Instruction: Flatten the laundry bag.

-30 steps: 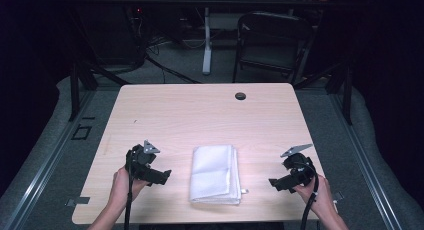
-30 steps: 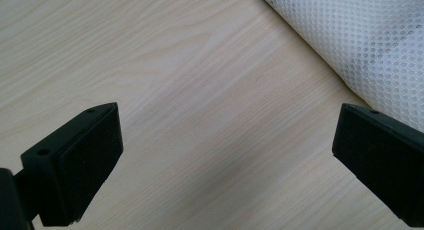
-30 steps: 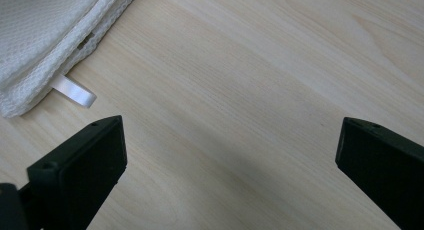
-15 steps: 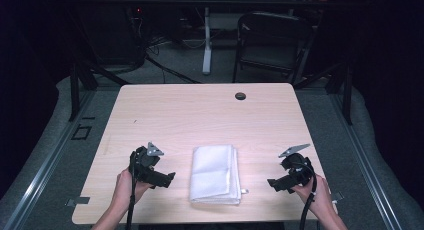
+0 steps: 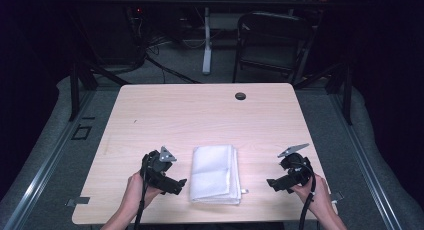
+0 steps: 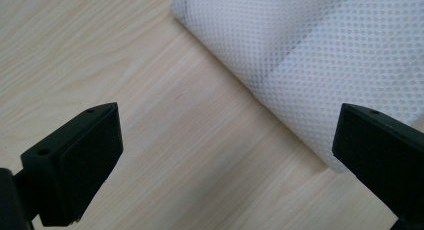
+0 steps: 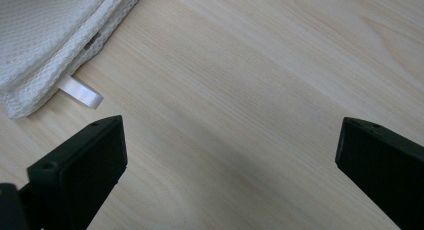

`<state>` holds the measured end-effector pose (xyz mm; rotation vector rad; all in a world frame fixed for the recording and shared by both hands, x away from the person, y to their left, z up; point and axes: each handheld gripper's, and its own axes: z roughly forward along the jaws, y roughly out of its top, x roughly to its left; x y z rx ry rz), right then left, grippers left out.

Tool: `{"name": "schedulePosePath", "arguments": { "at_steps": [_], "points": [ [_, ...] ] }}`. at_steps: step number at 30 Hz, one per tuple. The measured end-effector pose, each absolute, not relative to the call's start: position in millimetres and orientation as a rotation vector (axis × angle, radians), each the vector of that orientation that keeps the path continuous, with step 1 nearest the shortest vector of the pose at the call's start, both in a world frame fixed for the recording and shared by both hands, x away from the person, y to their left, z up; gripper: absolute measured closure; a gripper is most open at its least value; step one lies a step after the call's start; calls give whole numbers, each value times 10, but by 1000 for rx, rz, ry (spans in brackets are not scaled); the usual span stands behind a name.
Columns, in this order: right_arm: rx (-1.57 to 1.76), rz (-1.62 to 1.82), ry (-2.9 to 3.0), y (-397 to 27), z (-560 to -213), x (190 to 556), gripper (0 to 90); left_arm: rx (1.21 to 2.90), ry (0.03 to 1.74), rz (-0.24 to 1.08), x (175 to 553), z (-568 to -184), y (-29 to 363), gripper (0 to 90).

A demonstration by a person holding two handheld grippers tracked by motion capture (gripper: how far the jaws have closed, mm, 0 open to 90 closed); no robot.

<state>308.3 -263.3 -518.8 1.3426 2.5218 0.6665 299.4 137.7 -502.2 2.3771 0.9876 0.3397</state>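
The wooden table (image 5: 165, 115) carries a folded white cloth (image 5: 215, 173) near the person's edge, lying between the two grippers. The left gripper (image 5: 176, 184) sits just beside the cloth's left side, its jaws wide apart and holding nothing; the right gripper (image 5: 272, 182) stands farther off, jaws likewise spread and empty. A small white loop tag (image 7: 80, 92) pokes out at the cloth's near right corner (easy to mistake for an edge). The likely trouble: pinching only the top layer, or just that tag, so the stack slides apart or drags instead of lifting cleanly.
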Motion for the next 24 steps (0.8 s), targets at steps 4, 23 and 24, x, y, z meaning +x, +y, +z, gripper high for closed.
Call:
{"name": "schedulePosePath", "arguments": {
  "at_steps": [4, 23, 24],
  "points": [
    [1342, 669, 2524, -2638, -5185, 3086, 0, 2393, 954, 330, 2961, -5032, 1279, 0],
    [1345, 664, 2532, -2624, -5195, 3096, 6, 2452, 826, 289, 2845, -5124, 905, 0],
    [1346, 664, 2532, -2623, -5196, 3096, 6, 2456, 815, 288, 2835, -5130, 877, 0]
  ]
}}
